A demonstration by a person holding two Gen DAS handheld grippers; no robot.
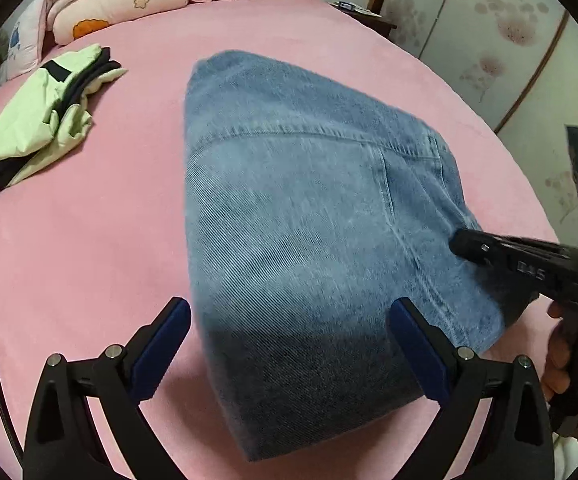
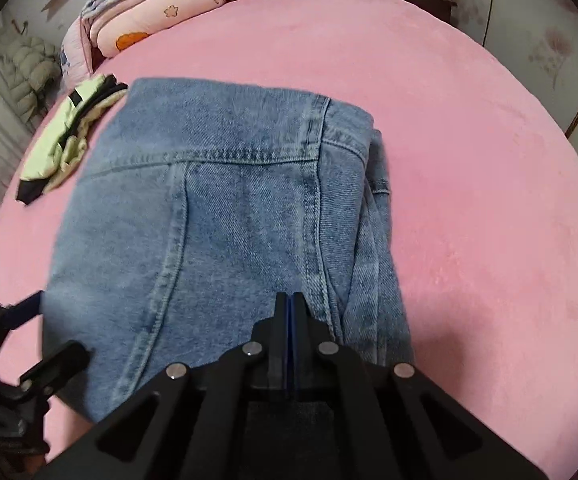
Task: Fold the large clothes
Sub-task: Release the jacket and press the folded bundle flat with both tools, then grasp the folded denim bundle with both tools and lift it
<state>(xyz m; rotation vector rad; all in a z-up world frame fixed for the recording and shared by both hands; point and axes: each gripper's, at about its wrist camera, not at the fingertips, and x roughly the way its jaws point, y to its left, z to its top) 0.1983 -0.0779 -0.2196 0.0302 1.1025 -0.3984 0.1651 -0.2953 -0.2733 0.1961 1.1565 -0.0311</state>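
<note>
Denim bundle, near edge of the bed

Denim jacket (image 2: 225, 216) lies folded into a thick block on the pink bed (image 2: 469, 160), its near end just under both my tools and its far end reaching toward the middle of the mattress. Seams and a yoke line face up; on the right side several layers stack loosely and show their edges.

My left gripper (image 1: 289, 344) hangs over the near left part of the block with its jaws spread wide, blue pads either side of the cloth and pressing nothing. My right gripper (image 2: 291, 308) has its jaws closed flat together, pads meeting, low over the near right part of the denim. I see no fold pinched between them, so I judge it empty.

This cloth will handle heavy and fairly stiff for a garment. It should hold a crease well but will sag and drag when lifted by one corner, and the stacked right edge could slide apart. I would take it at the two near corners, biting through all layers at a seam where the fabric is thickest and least likely to slip.

Far left on the bed sits a pale green and black garment (image 1: 37, 128), well apart from the denim, with folded quilts (image 1: 117, 4) at the head.
</note>
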